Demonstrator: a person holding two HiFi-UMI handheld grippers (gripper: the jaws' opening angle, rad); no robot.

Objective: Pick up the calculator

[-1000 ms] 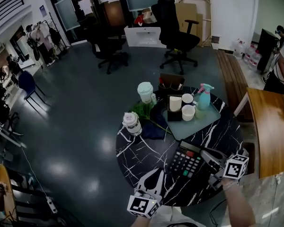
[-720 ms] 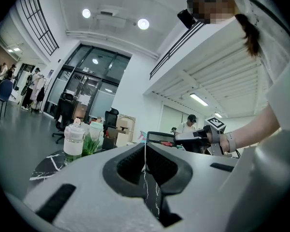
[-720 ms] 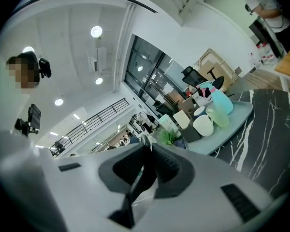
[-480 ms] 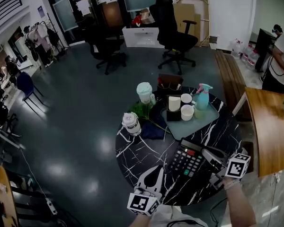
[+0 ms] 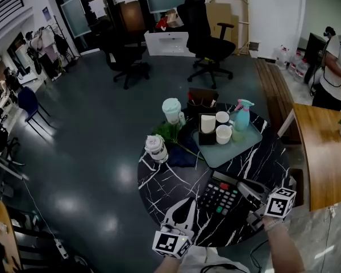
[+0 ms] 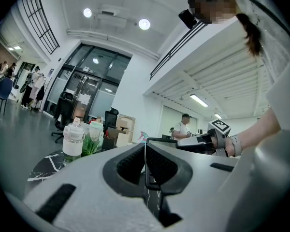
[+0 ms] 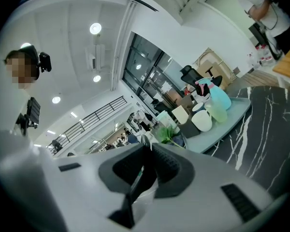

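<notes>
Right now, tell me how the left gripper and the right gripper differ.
The right gripper is shut on the calculator; the left gripper is shut with nothing between its jaws. In the head view the right gripper points leftward across the table, while the left gripper points away from the person. Both carry a marker cube and sit at the table's near side.

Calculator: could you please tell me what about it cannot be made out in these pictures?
- Head view: the calculator is too small for its key labels or display to be read, and the right claw covers its right edge.
- Right gripper view: only a thin sliver of it shows between the jaws closed on it.
- Left gripper view: the left claw blocks most of the table beneath it, so whether it is lifted is unclear.
</notes>
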